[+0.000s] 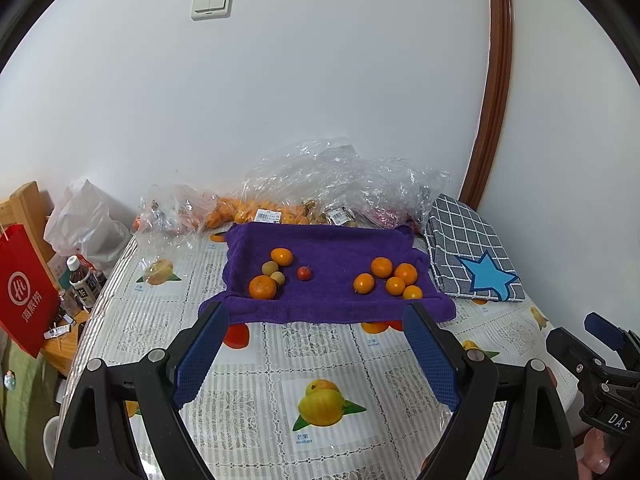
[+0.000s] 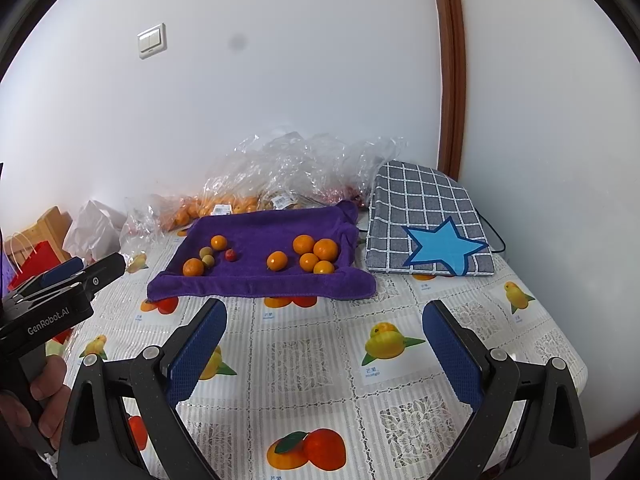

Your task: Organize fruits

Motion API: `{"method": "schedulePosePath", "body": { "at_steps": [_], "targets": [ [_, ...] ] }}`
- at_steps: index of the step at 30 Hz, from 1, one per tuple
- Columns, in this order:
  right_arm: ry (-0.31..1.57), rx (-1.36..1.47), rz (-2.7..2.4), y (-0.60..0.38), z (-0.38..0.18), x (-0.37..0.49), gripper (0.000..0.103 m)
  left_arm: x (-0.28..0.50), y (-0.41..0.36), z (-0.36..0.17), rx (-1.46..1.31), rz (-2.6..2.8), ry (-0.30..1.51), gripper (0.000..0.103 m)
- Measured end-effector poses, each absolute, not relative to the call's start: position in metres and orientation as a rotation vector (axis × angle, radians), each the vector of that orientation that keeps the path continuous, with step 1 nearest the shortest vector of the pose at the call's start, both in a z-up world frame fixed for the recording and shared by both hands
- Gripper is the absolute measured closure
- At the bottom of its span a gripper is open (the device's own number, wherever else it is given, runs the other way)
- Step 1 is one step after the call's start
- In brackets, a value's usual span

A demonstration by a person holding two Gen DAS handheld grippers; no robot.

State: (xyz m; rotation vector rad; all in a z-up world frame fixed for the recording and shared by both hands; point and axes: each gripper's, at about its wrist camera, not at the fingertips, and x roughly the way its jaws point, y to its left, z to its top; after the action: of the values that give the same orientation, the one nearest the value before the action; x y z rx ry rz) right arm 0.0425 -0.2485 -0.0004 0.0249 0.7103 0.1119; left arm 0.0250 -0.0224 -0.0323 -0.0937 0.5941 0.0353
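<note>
— Five oranges (image 1: 390, 278) sit bunched at the right end of the purple towel (image 1: 332, 248), am I counting right?

— Yes, five in a tight cluster, some touching. At the towel's left end there is a looser group: two more oranges, a larger one (image 1: 263, 287) near the front edge and a smaller one (image 1: 281, 257) behind it, with two small greenish-tan fruits (image 1: 273, 273) between them. One small red fruit (image 1: 304, 273) lies alone just right of that group.

— And the grippers?

— Both hang over the fruit-print tablecloth (image 1: 320, 360), short of the towel's front edge. The left gripper (image 1: 316, 316) has its blue-padded fingers spread wide with nothing between them. The right gripper (image 2: 324, 312) is the same: spread wide, holding nothing. A hand (image 2: 44, 396) shows at the left edge of the right wrist view, wrapped round the left gripper's handle.

— What else is on the table?

— Behind the towel, against the white wall, crumpled clear plastic bags (image 1: 320, 184) with more orange fruit inside and price labels on them. To the right of the towel, a folded grey checked cloth (image 1: 468, 248) with a blue star (image 1: 486, 280) on it, lying just beside the towel's right edge. Off the table's left side stand a red paper bag (image 1: 24, 296), a white plastic bag (image 1: 84, 220) and a dark bottle (image 1: 82, 286) with a white cap
</note>
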Motion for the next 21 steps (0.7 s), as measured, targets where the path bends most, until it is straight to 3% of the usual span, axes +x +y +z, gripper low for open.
{"method": "schedulePosePath", "body": {
  "at_steps": [21],
  "targets": [
    [0.711, 0.024, 0.111, -0.2479, 0.0001, 0.0421, 0.005, 0.024, -0.0216, -0.0325, -0.098, 0.037, 0.593, 0.015]
  ]
}}
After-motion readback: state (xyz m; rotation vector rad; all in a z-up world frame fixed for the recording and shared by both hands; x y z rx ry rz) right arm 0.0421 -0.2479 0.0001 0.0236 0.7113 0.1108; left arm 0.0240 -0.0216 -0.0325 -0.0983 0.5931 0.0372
